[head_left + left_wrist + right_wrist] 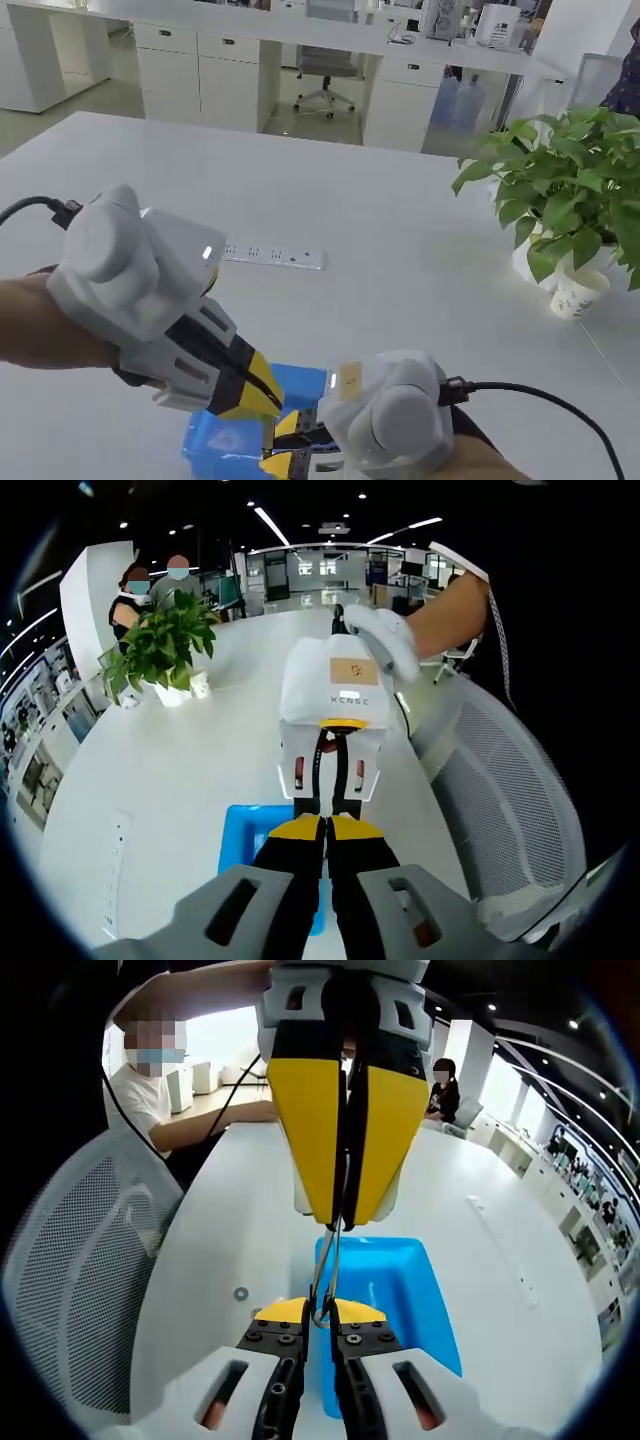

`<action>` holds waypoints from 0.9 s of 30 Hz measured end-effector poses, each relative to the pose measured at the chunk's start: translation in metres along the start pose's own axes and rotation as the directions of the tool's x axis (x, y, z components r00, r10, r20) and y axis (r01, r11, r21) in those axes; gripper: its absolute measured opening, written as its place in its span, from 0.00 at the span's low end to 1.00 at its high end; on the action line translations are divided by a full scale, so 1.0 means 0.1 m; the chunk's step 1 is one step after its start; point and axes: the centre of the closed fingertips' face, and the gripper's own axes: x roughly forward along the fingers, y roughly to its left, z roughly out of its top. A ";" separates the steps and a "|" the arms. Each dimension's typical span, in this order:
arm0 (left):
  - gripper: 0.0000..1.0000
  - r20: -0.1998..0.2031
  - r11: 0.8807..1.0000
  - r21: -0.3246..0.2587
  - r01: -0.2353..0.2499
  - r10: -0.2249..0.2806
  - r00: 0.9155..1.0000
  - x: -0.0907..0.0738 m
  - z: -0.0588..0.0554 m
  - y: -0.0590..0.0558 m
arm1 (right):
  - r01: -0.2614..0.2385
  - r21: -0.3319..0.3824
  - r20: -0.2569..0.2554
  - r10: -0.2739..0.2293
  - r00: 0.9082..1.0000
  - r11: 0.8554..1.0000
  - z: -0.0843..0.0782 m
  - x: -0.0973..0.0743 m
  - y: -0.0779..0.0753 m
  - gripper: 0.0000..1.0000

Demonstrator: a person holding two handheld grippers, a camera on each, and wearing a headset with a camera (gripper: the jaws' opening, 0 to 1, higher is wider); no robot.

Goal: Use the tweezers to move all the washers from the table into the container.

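The left gripper [342,1224] and the right gripper [320,1312] meet over the blue container [410,1280]. Both jaws are closed, seemingly on the tweezers [330,1260]. A washer [240,1293] lies on the table [225,1230] beside the container.

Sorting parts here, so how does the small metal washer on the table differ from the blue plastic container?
The small metal washer is a silver flat ring; the blue plastic container is a rectangular tray with walls. The washer is tiny, the container far bigger. Both rest on the white table, the washer apart from the container.
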 end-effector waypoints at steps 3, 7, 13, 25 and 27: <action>0.04 -0.001 1.000 0.001 0.000 0.000 1.000 0.00 0.00 0.04 | 0.000 -0.002 -0.002 0.000 1.000 1.000 -0.01 -0.01 -0.04 0.09; 0.04 -0.001 1.000 0.002 -0.001 0.001 1.000 0.01 0.01 0.10 | 0.002 -0.004 -0.003 -0.002 1.000 1.000 -0.01 -0.01 -0.10 0.09; 0.04 -0.003 1.000 0.003 -0.005 0.005 1.000 0.03 -0.01 0.20 | 0.009 0.004 0.001 -0.009 1.000 1.000 -0.04 0.01 -0.19 0.09; 0.04 -0.011 1.000 -0.003 -0.006 0.006 1.000 0.16 -0.13 0.37 | 0.014 0.033 -0.003 -0.014 1.000 0.999 -0.21 0.10 -0.34 0.09; 0.04 -0.013 1.000 -0.006 -0.004 0.004 1.000 0.19 -0.15 0.38 | 0.013 0.035 -0.006 -0.013 1.000 0.999 -0.24 0.13 -0.35 0.09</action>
